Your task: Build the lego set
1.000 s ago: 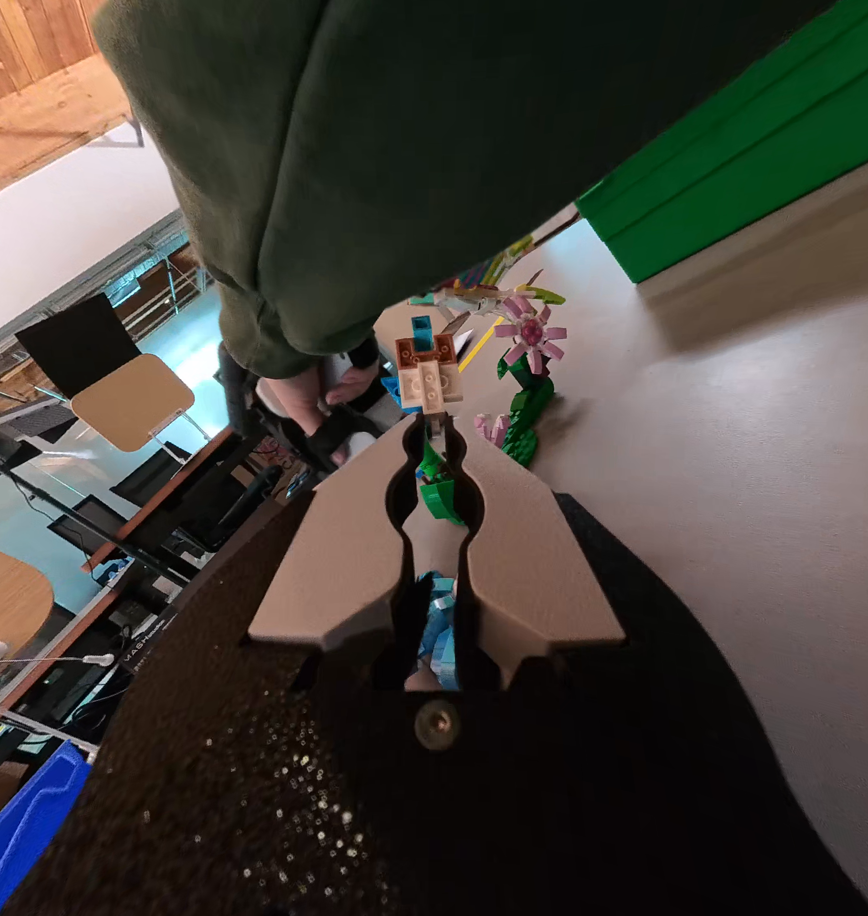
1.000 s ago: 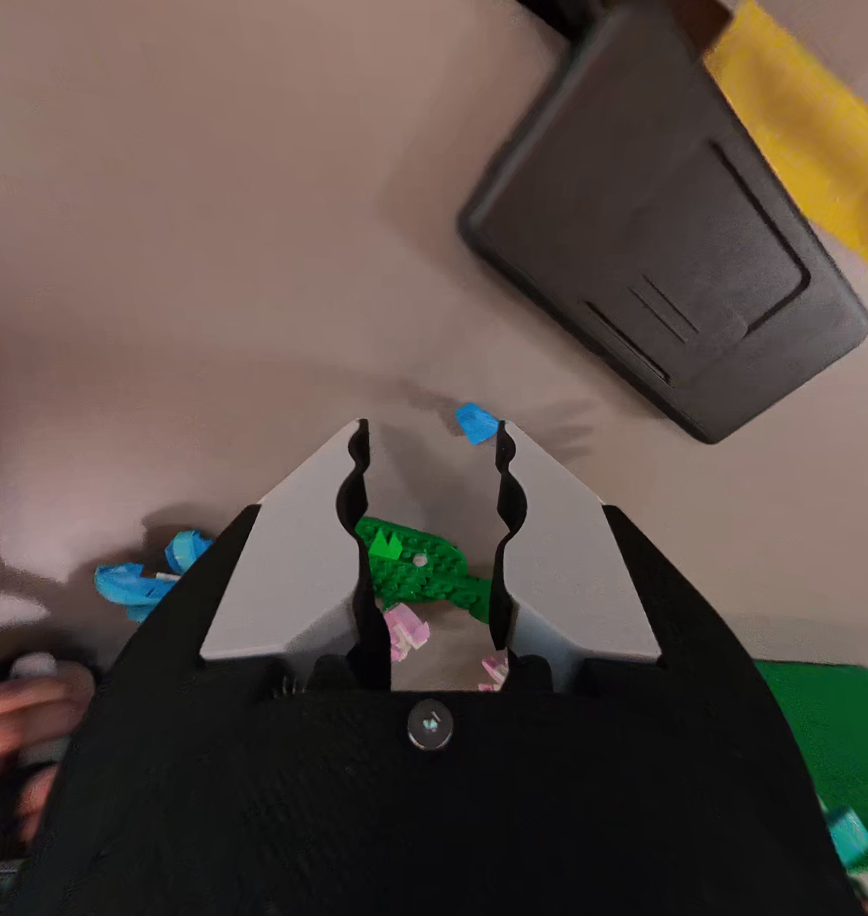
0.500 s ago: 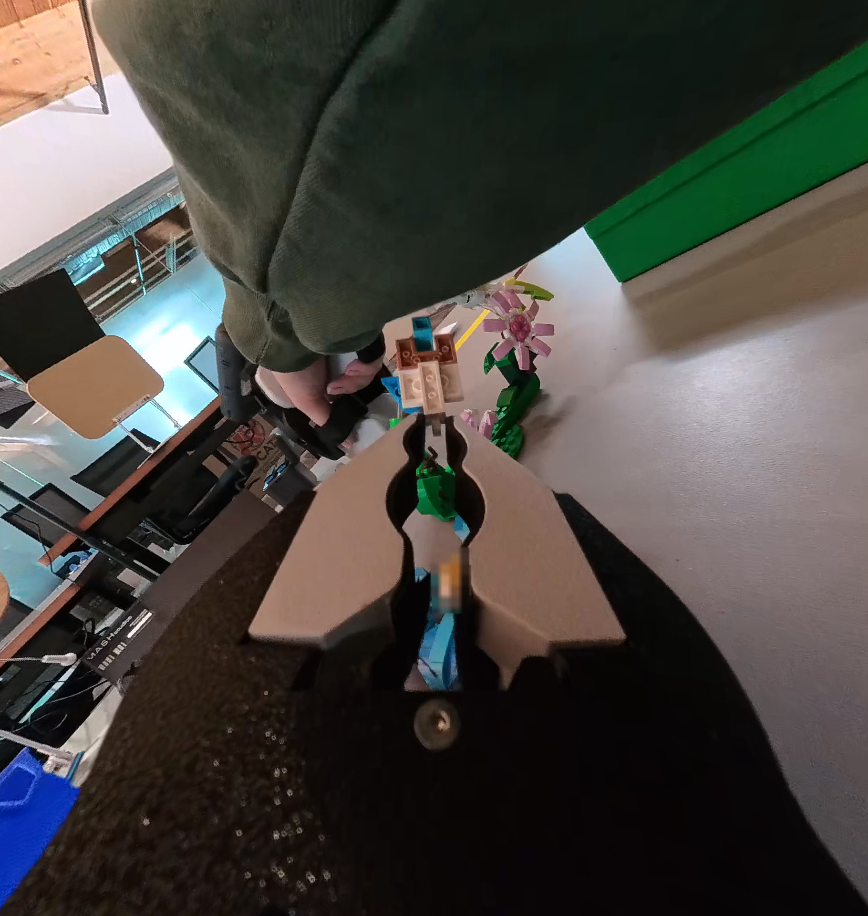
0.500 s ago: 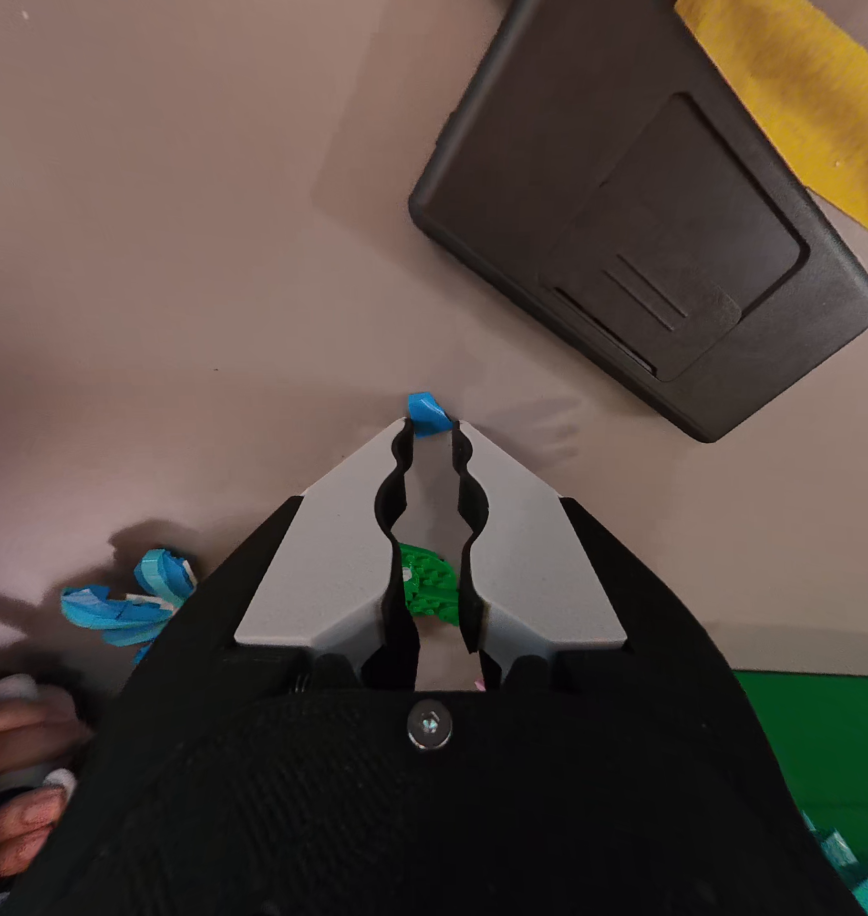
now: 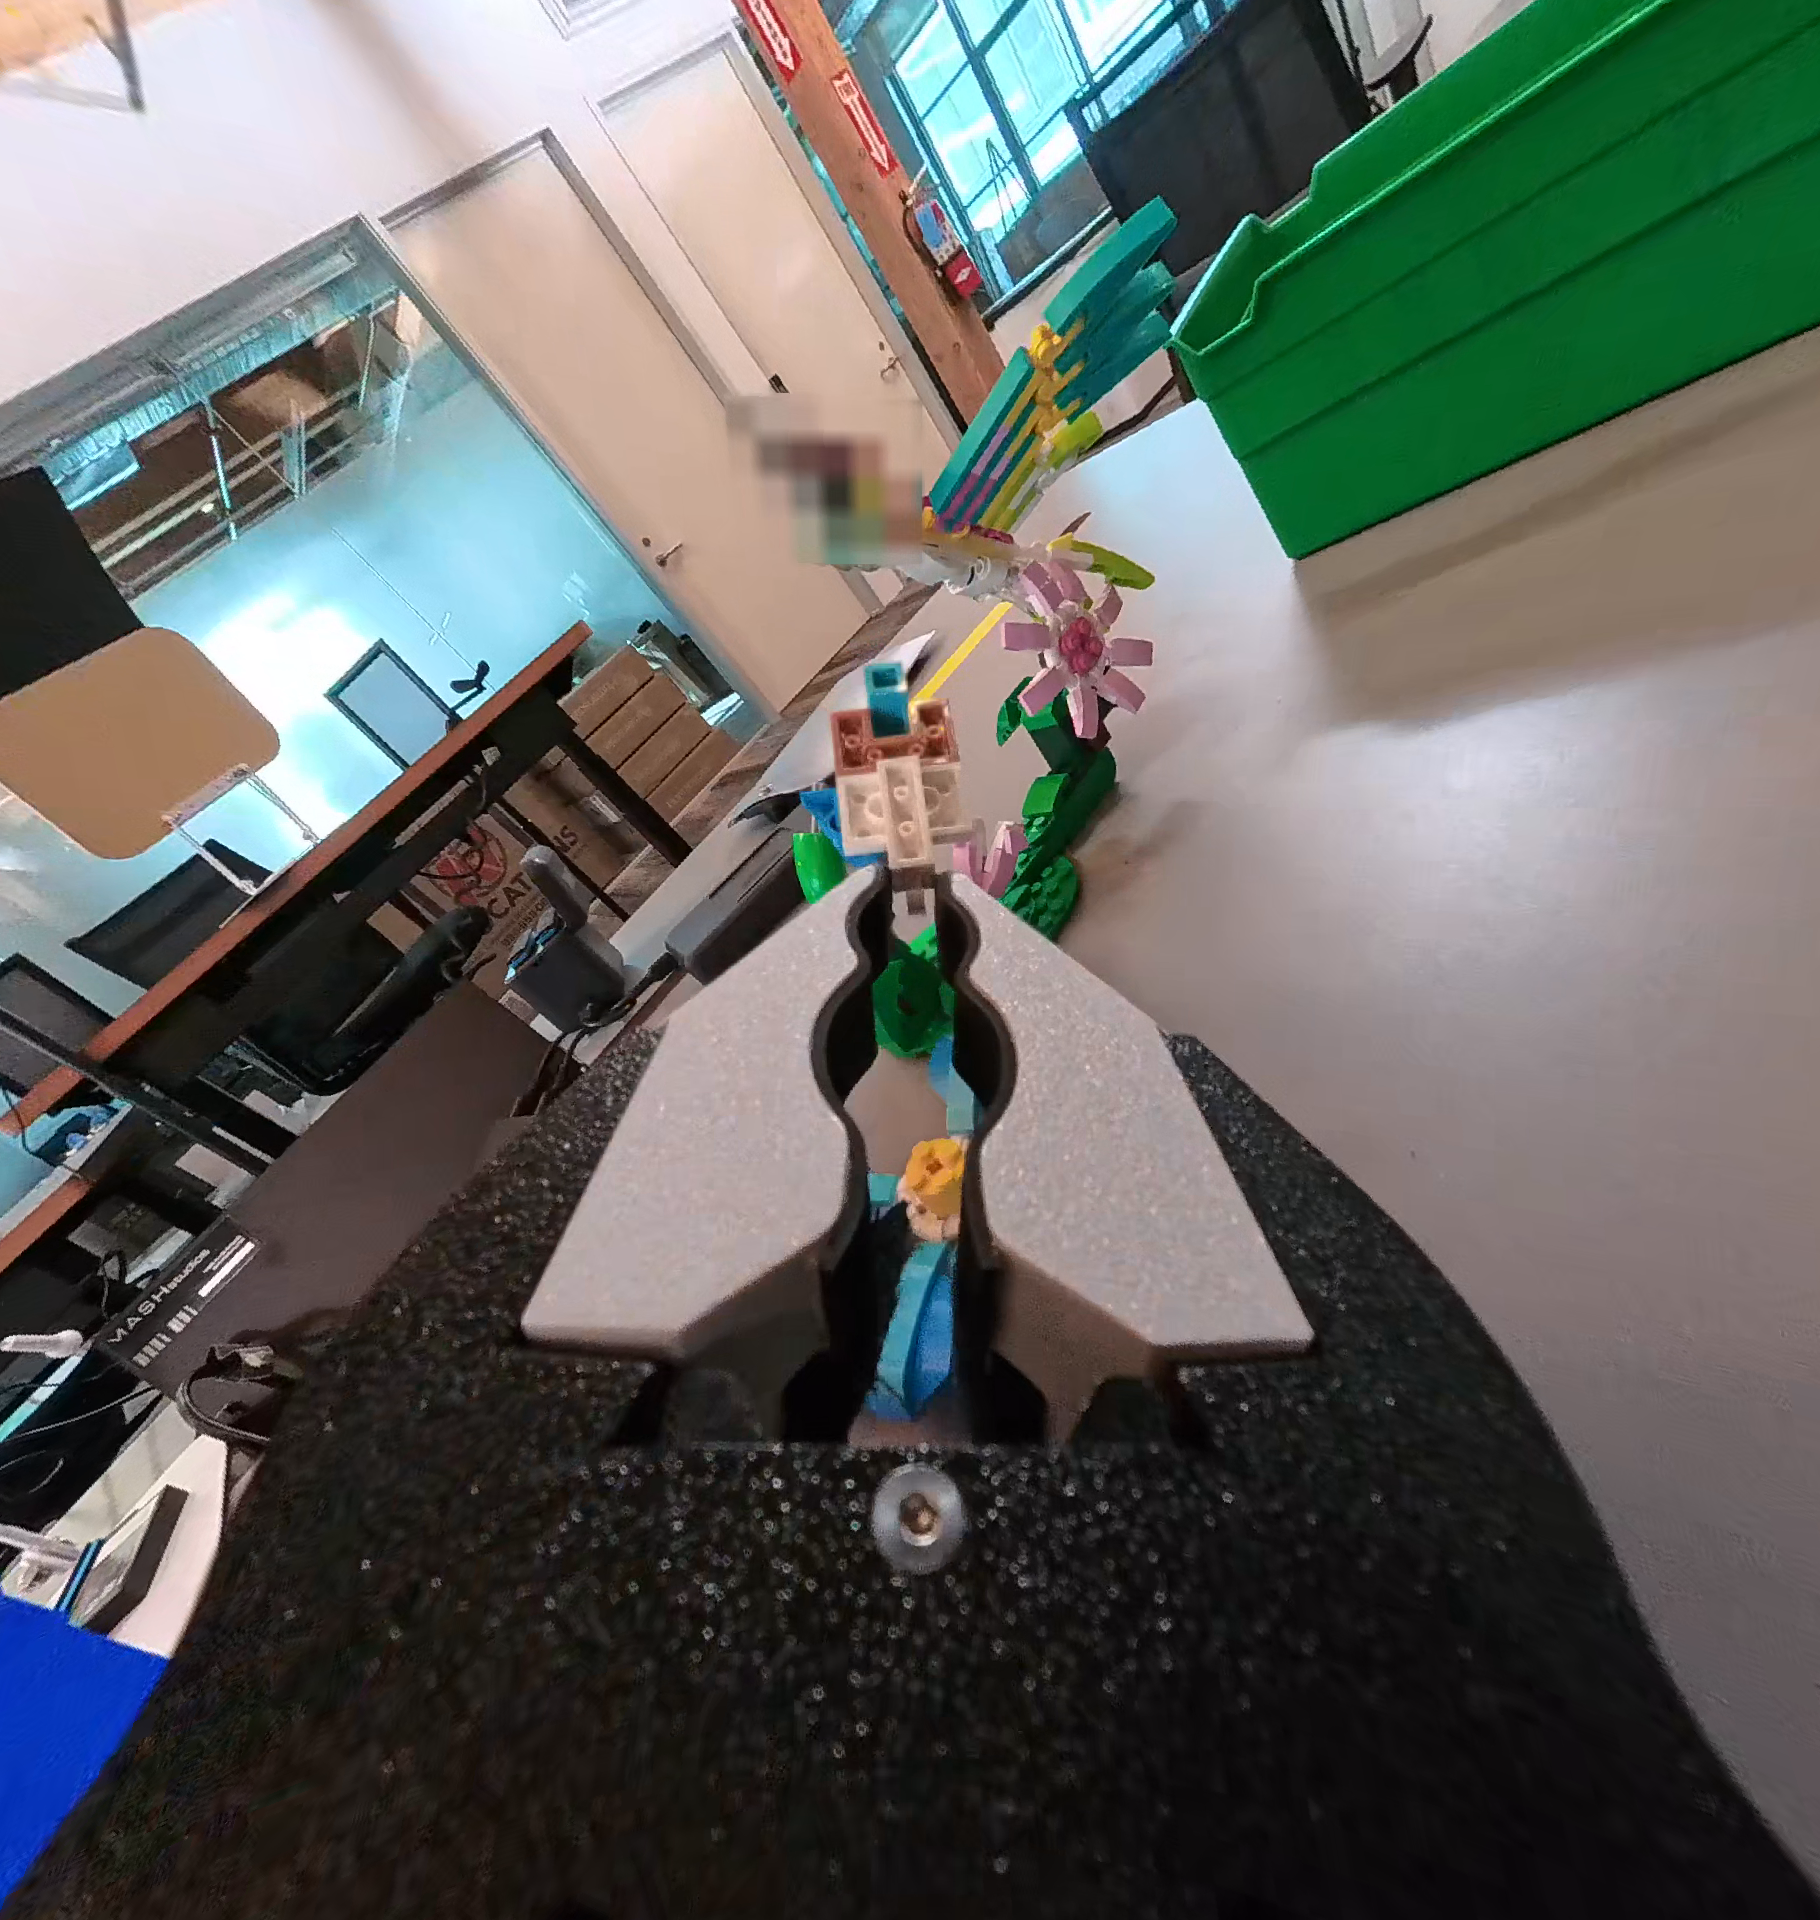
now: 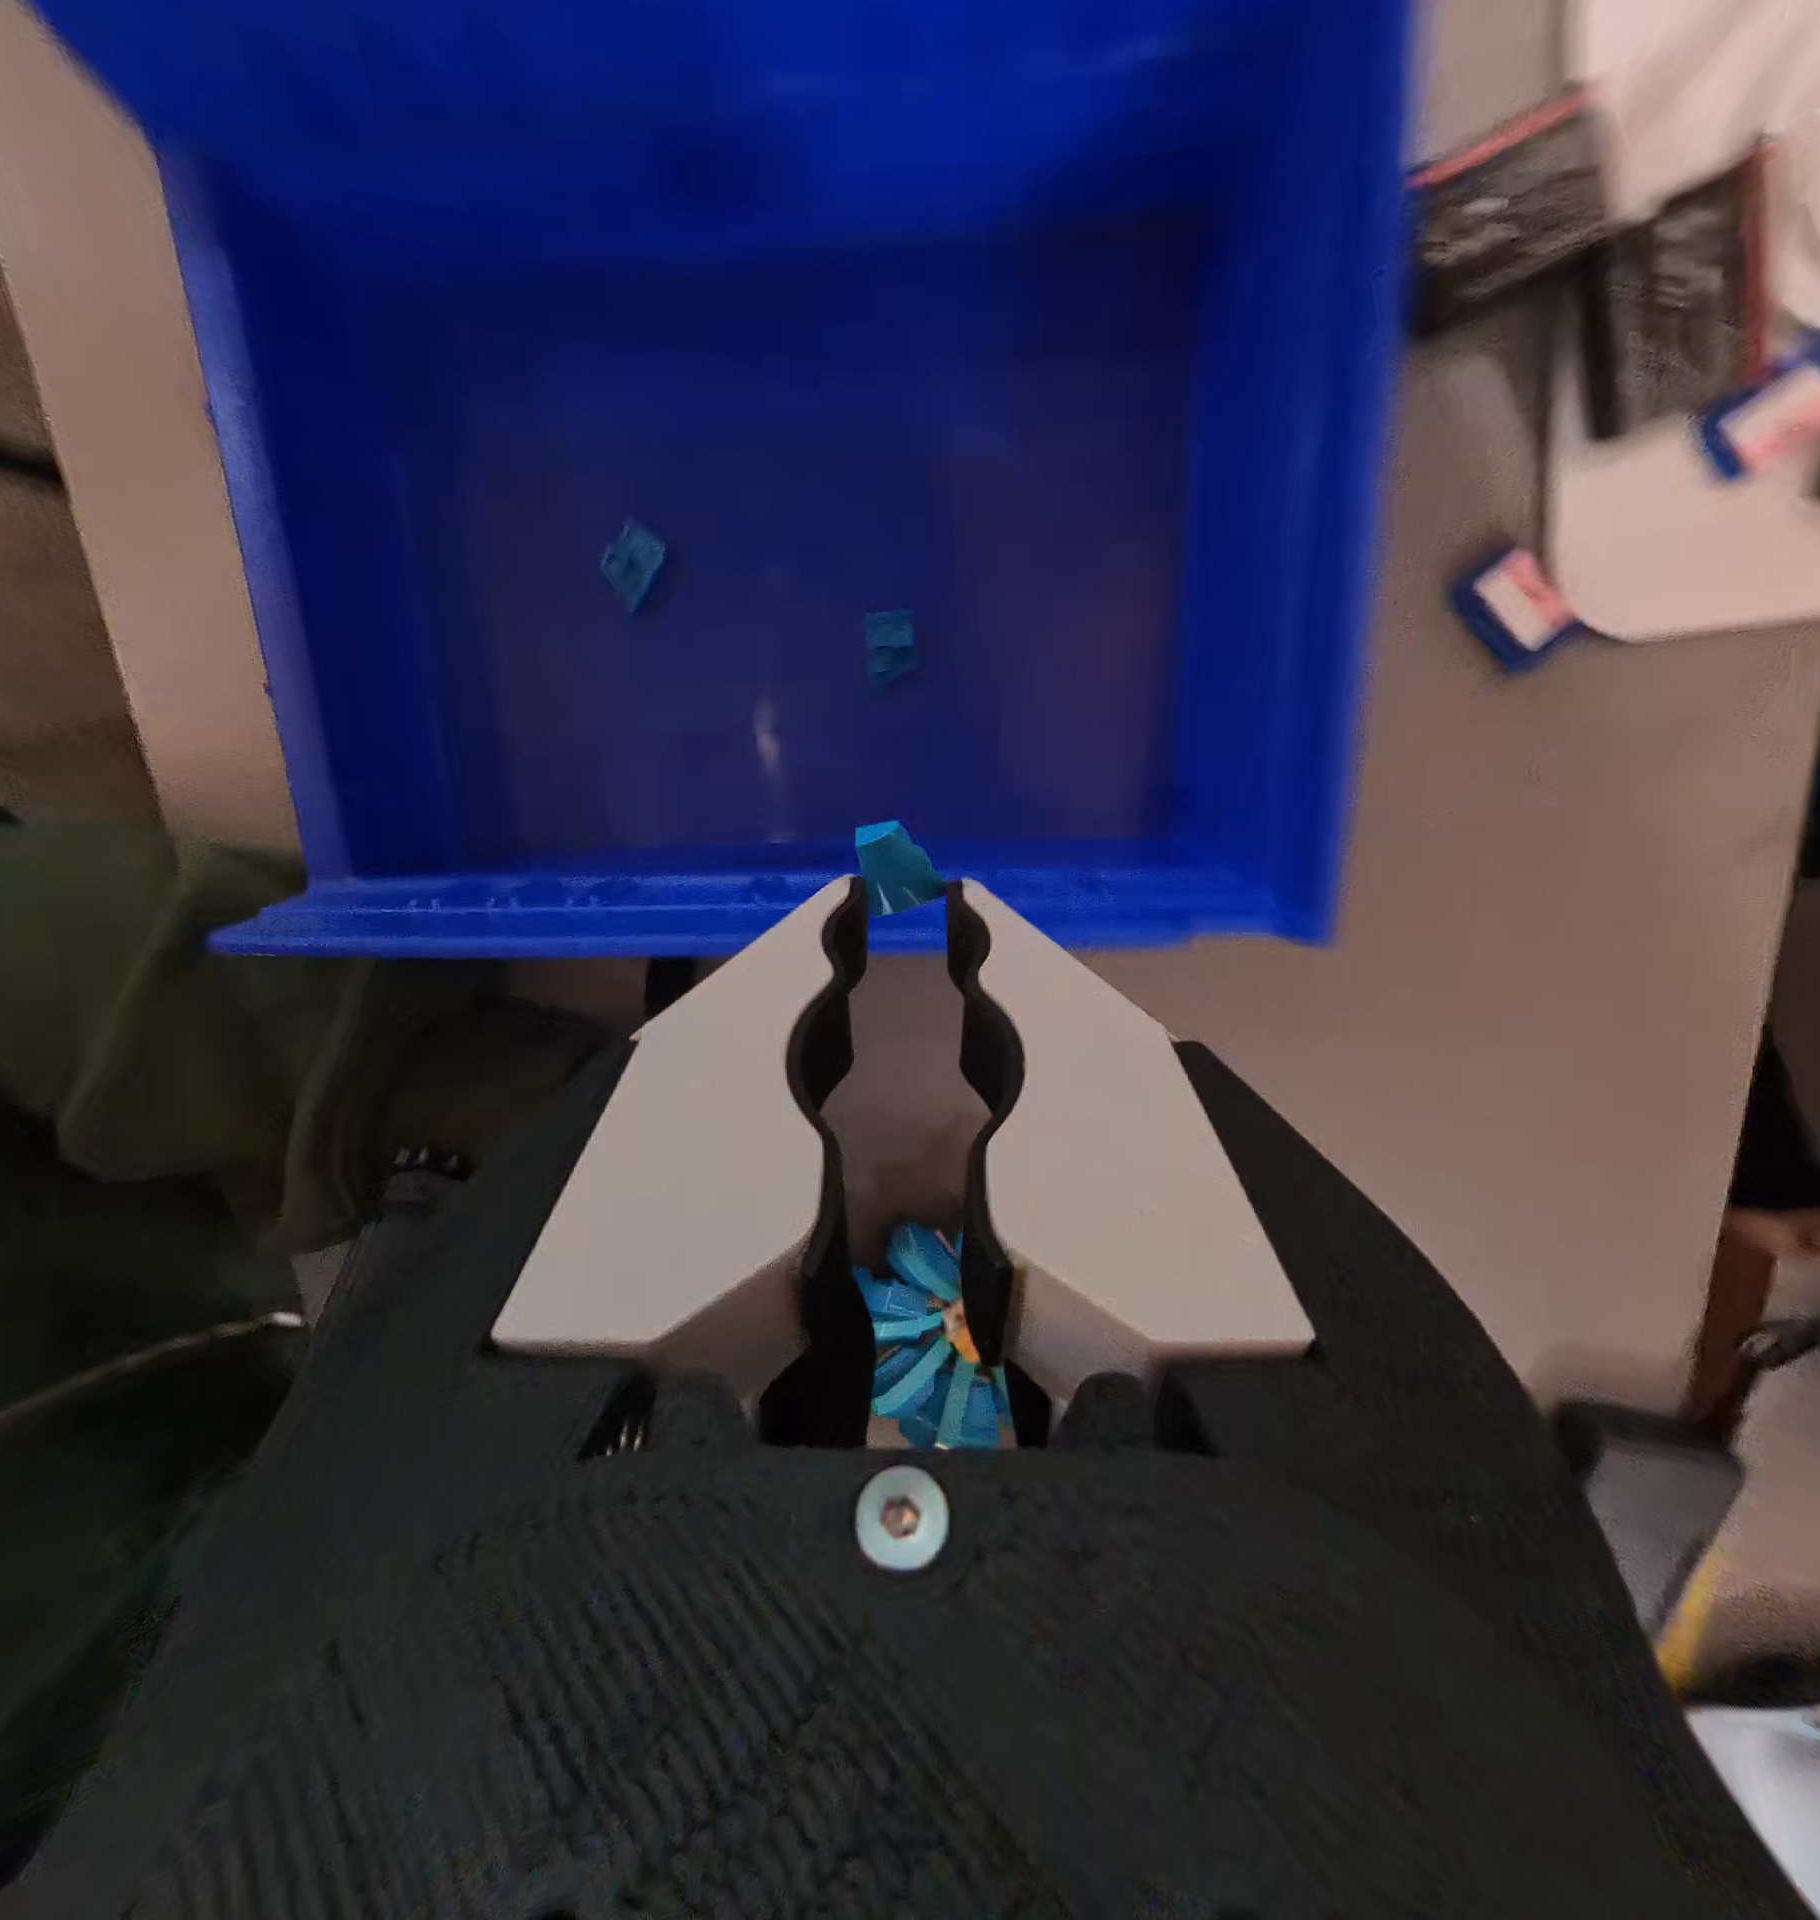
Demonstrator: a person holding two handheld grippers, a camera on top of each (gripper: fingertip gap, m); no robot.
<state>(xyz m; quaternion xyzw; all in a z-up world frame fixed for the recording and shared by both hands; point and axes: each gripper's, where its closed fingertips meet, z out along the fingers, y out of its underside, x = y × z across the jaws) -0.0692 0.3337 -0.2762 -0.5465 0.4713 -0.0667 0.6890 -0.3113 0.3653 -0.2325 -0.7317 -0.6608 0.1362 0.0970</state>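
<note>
- Grey tabletop [image 5: 1508, 935] fills the right of my left wrist view, with an office of desks and glass walls at upper left; the right wrist view looks down on pale surface and a blue bin.
- Nearest, my left gripper [image 5: 912, 891] has its fingers pinched almost together on the thin tab of a small brick assembly [image 5: 898, 790] — tan and brown plates with a teal piece on top. It looks light and stiff, though the stack could pop apart, so that tab seems the only safe hold.
- My right gripper [image 6: 904, 894] is nipped narrowly on a small blue piece [image 6: 893, 871] at its tips, poised over the near rim of the blue bin [image 6: 1280, 623]. Light, smooth, probably slippery.
- Farther in, two blue bits [image 6: 633, 563] lie on the bin floor.
- Beyond the left tips stands a pink brick flower [image 5: 1077, 655] on a green stem, then green trays [image 5: 1560, 312].
- Hard to read — the right view is blurred, and the blue and yellow pieces behind both sets of fingers are mostly hidden.
</note>
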